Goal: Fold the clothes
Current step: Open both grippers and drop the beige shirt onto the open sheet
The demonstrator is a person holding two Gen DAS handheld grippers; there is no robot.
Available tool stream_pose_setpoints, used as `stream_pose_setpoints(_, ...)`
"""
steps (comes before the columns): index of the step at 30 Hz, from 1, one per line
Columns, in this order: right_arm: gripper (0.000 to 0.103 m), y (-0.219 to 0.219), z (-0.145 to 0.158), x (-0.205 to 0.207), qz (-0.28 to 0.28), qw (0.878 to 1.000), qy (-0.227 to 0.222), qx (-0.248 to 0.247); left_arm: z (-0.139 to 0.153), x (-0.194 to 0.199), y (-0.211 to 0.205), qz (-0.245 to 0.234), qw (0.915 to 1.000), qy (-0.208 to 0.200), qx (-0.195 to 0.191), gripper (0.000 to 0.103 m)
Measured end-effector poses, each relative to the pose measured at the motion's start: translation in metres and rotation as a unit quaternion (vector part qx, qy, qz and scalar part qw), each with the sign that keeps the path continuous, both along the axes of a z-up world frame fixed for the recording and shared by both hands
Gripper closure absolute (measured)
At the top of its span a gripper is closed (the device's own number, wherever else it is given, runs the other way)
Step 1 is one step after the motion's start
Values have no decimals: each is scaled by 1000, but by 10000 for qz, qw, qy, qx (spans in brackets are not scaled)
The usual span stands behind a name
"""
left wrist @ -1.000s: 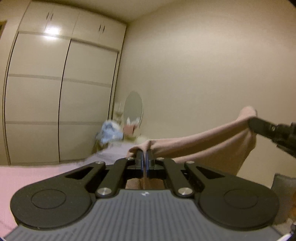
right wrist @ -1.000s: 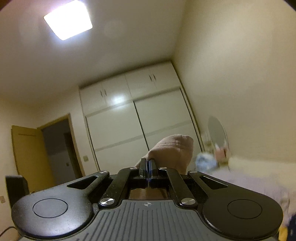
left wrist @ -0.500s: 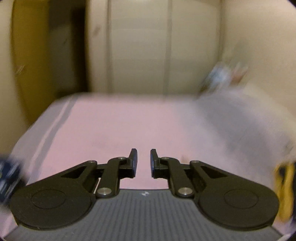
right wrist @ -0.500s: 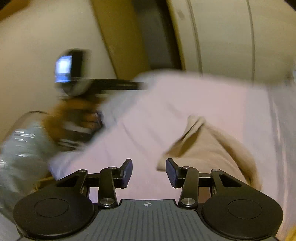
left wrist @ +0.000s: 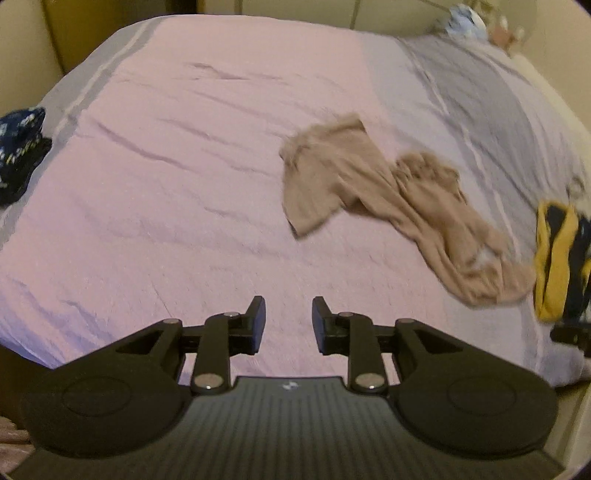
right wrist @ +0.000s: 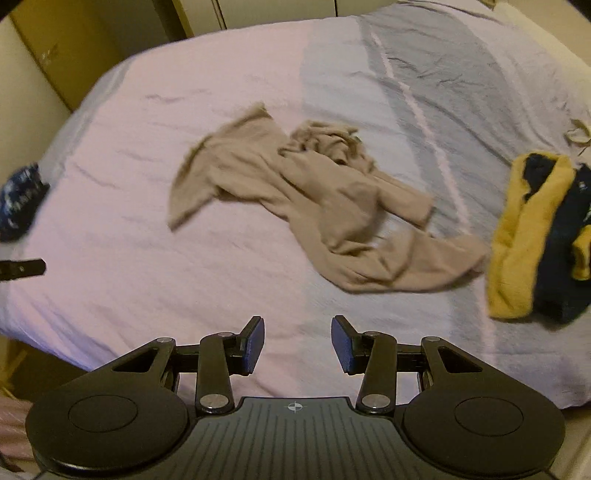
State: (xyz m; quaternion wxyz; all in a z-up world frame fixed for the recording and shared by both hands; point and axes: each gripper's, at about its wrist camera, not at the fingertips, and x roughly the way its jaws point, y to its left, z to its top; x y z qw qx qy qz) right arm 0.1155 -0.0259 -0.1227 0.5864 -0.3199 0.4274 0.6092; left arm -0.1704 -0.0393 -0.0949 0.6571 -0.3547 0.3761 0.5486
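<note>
A beige garment lies crumpled and twisted on the pink and grey bedspread, right of centre in the left wrist view and central in the right wrist view. My left gripper hovers above the near part of the bed, open and holding nothing, with the garment ahead and to its right. My right gripper is also open and holding nothing, short of the garment's near end. The tip of the other gripper shows at each view's edge.
A yellow and navy garment lies bunched at the bed's right side. A dark blue patterned garment sits at the left edge. Wardrobe doors and a wall stand beyond the bed's far end.
Both grippers held the beige garment up in the air a second ago. They have opened and let it go, and it now lies crumpled on the bed. Both views now point down.
</note>
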Motion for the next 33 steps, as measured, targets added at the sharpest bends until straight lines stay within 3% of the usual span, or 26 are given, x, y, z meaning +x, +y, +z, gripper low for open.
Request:
stream_pose_setpoints(7,59,-31,-10,20,-263,9995,-146,2,10,47,-34,-358,9976,545,234,74)
stream_pose_setpoints(16,59,-44,-3,32,-445,9987,-257,29,22,54,-37,-348,9959,727,413,74)
stream_pose_setpoints(25,59,-36,2,18,-559,9979,-330,87,21,51,-20,-536,9953,647,486,74)
stream_pose_setpoints(33,59,-11,11,-6,-978,9943,-392,181,23,24,21,-805,9926,683,596,74)
